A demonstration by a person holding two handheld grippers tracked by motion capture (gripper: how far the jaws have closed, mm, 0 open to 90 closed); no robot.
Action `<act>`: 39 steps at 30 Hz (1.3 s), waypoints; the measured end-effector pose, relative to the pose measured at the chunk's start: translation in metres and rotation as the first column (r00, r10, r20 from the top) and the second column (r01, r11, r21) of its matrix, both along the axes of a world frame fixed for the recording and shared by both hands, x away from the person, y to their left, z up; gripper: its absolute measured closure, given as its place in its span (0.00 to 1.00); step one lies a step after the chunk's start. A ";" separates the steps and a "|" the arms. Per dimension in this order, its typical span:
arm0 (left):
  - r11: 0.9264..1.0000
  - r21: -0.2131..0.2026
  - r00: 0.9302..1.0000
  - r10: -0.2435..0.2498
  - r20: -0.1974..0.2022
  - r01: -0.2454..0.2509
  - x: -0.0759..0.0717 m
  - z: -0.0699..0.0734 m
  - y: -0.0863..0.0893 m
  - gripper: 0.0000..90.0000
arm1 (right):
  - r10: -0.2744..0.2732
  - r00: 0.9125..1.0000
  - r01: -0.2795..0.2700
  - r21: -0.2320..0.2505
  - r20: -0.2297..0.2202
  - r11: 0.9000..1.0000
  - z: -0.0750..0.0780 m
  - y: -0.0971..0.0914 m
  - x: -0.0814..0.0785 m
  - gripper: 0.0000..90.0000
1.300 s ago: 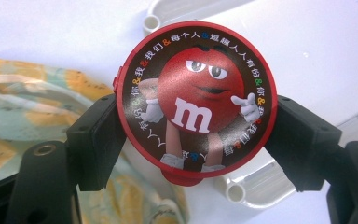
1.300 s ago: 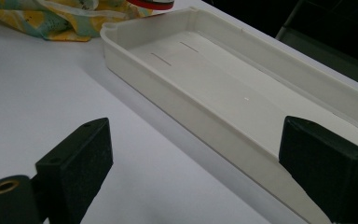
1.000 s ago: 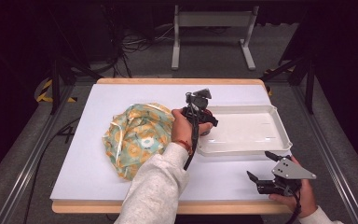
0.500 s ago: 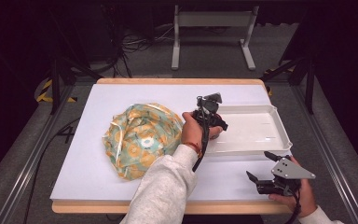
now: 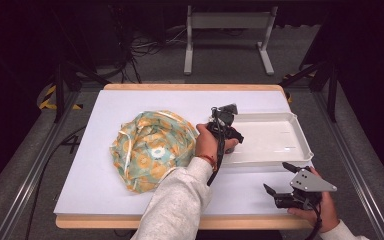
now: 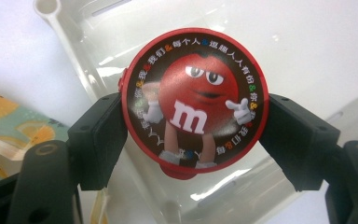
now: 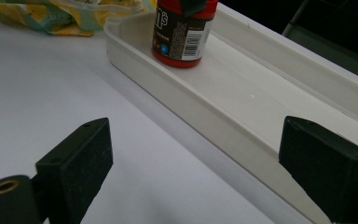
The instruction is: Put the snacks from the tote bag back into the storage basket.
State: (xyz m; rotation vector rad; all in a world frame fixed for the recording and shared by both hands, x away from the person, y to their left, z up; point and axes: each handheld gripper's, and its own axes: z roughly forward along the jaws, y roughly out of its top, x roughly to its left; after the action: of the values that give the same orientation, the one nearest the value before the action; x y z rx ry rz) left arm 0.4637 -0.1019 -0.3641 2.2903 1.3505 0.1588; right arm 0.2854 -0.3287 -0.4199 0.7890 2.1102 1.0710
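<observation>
Nearest, the right hand-held gripper [image 5: 280,186] hovers low over the white-topped bench [image 5: 105,170] near its front edge, jaws spread wide with nothing between them. Beyond it lies the shallow white plastic tray [image 5: 300,145]. At the tray's left end the left hand-held gripper [image 6: 193,126] is clamped on the round red lid of a small red candy tub [image 6: 193,100], which stands upright on the tray floor. Left of the tray, a crumpled yellow-and-teal patterned plastic bag [image 5: 147,150] rests on the bench.
</observation>
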 end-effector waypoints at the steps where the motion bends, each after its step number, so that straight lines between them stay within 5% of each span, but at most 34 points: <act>1: 1.000 0.001 1.000 0.000 0.002 0.000 0.000 0.000 0.000 0.29 | 0.000 1.000 0.000 0.000 -0.001 1.000 0.000 0.000 0.000 0.11; 11: 0.997 -0.049 0.998 -0.056 0.006 0.056 -0.005 0.005 0.012 0.26 | 0.002 1.000 -0.002 -0.005 -0.008 1.000 -0.001 0.000 0.000 0.11; 17: 0.994 -0.075 0.996 -0.086 -0.024 0.084 -0.014 0.000 0.019 0.22 | 0.004 1.000 -0.004 -0.009 -0.013 1.000 -0.001 0.001 0.000 0.11; 23: 0.989 -0.096 0.993 -0.115 0.002 0.115 -0.026 0.003 0.022 0.21 | 0.008 1.000 -0.008 -0.014 -0.018 1.000 -0.001 0.002 0.001 0.11; 32: 0.991 -0.082 0.995 -0.100 0.025 0.101 -0.024 0.007 0.039 0.18 | 0.010 1.000 -0.011 -0.014 -0.021 1.000 -0.002 0.002 0.002 0.11; 35: 0.995 -0.034 0.994 -0.089 0.060 0.091 -0.022 0.010 0.045 0.16 | 0.010 1.000 -0.010 -0.018 -0.022 1.000 -0.002 0.002 0.002 0.11; 39: 0.994 -0.027 0.991 -0.098 0.090 0.101 -0.022 0.014 0.054 0.12 | 0.011 1.000 -0.012 -0.018 -0.023 1.000 -0.003 0.002 0.002 0.11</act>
State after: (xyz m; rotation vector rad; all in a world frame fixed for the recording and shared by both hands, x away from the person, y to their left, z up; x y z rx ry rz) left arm 0.4418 -0.0475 -0.3500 2.2905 1.1835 0.2024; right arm 0.2873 -0.3264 -0.4226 0.7849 2.1430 1.0519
